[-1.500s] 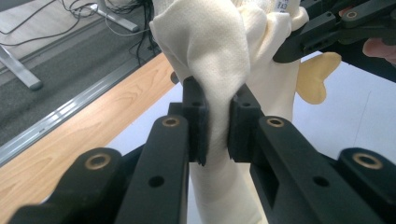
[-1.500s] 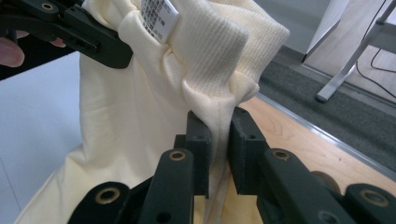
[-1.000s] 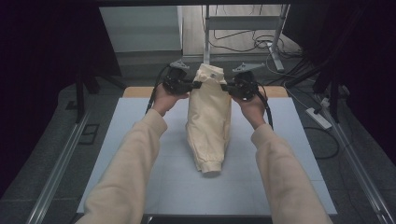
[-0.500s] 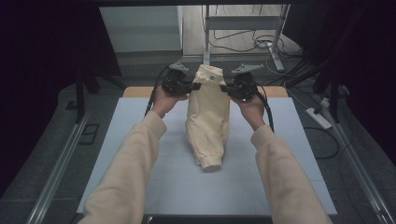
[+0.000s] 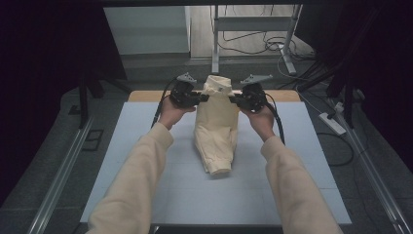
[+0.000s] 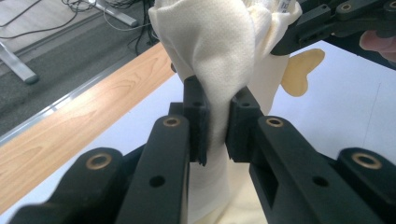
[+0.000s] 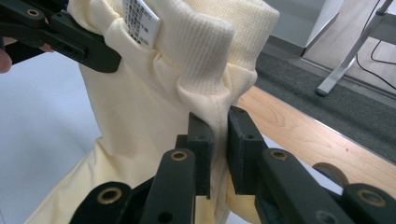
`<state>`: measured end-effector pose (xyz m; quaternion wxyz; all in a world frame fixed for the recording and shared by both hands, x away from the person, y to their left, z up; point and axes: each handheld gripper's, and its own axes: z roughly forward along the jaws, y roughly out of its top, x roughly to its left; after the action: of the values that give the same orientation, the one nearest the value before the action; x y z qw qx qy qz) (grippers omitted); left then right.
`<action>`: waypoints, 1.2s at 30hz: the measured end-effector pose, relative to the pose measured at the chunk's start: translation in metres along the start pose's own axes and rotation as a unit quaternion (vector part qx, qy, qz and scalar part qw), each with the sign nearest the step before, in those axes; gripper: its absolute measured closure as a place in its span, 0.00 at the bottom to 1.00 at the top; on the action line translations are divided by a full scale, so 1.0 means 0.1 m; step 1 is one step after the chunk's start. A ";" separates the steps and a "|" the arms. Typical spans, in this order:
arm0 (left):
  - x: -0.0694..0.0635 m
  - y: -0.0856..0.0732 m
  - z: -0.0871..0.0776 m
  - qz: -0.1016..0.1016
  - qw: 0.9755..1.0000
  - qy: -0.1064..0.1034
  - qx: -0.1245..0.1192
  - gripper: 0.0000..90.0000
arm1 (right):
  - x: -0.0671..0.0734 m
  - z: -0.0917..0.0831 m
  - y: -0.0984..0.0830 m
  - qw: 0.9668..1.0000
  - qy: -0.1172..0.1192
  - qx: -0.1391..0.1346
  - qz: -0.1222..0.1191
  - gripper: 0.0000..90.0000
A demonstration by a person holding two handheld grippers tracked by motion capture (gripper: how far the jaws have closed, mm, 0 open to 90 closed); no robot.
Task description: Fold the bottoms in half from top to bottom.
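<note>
High view: a person's two forearms reach forward over a pale blue-white bench (image 5: 146, 146), each hand carrying a hand-held gripper. The left hand-held gripper (image 5: 200, 98) and the right hand-held gripper (image 5: 235, 99) face each other and lift a cream-yellow sweatshirt (image 5: 216, 131) by its two shoulders, just below the ribbed collar. The garment hangs bunched between them over the middle of the bench, its lower end resting on the surface. In the left gripper view, the black jaws are clenched on a fold of the cream fabric; in the right gripper view, the jaws likewise pinch the shoulder cloth beside a white care label (image 7: 141, 21). This looks like the lay-out step: the garment held up, ready to be spread. The next move likely calls for lowering both grips evenly, drawing them apart so the cloth lands flat.
</note>
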<state>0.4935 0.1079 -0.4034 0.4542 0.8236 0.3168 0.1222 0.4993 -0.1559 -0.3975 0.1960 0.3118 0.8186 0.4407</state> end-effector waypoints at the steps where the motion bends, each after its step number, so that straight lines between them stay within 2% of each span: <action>1: 0.00 -0.01 0.01 0.000 1.000 -0.001 0.001 0.89 | 0.00 0.01 -0.01 1.000 0.000 0.000 0.000 0.89; 11: -0.03 -0.18 0.06 -0.006 1.000 -0.010 0.005 0.89 | 0.04 0.06 -0.16 1.000 0.008 0.005 0.003 0.88; 21: -0.09 -0.31 0.05 -0.006 1.000 -0.018 0.003 0.89 | 0.10 0.04 -0.26 1.000 0.014 0.007 0.001 0.88; 36: -0.16 -0.44 0.08 -0.002 1.000 -0.024 0.009 0.89 | 0.14 0.03 -0.38 1.000 0.021 0.011 -0.004 0.88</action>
<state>0.4671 0.1094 -0.4431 0.4545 0.8298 0.3084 0.0983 0.4778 -0.1600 -0.4316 0.1766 0.3014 0.8288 0.4371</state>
